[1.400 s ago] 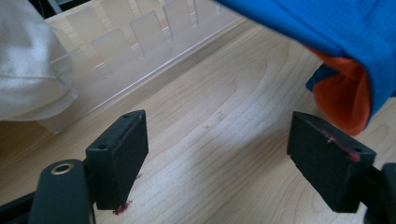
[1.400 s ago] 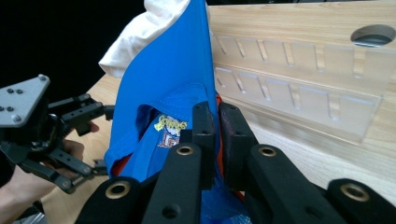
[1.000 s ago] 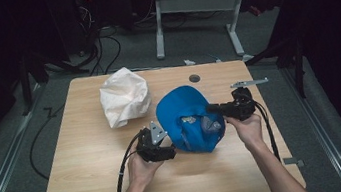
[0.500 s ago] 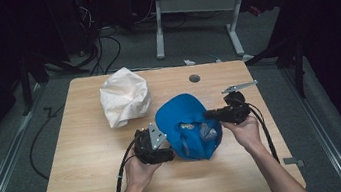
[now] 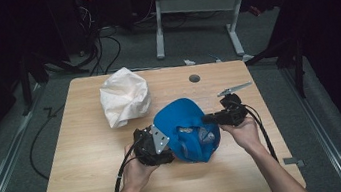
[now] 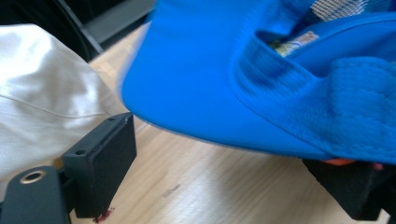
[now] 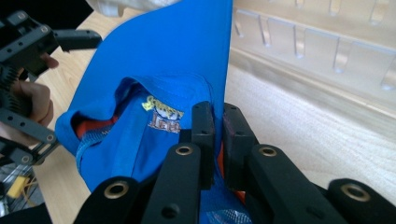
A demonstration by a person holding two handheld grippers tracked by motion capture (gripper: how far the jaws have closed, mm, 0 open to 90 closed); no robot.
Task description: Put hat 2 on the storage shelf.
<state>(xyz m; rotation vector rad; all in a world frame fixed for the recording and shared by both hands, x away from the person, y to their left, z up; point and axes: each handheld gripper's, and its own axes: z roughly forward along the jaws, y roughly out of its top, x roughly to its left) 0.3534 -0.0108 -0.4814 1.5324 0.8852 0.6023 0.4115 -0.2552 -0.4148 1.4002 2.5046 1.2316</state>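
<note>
- the blue cap (image 5: 187, 129) lies upside down near the front middle of the wooden surface (image 5: 85, 153), brim pointing away from the person, its inside open to view.
- inside it show a printed label, a strip of orange lining and a mesh patch.
- the right gripper (image 7: 215, 122) has its jaws clenched on the cap's fabric edge.
- the left gripper (image 6: 224, 163) has just been opening; its jaws stand released either side of the brim.
- a crumpled white cloth (image 5: 124, 96) sits behind, apart from the cap.
</note>
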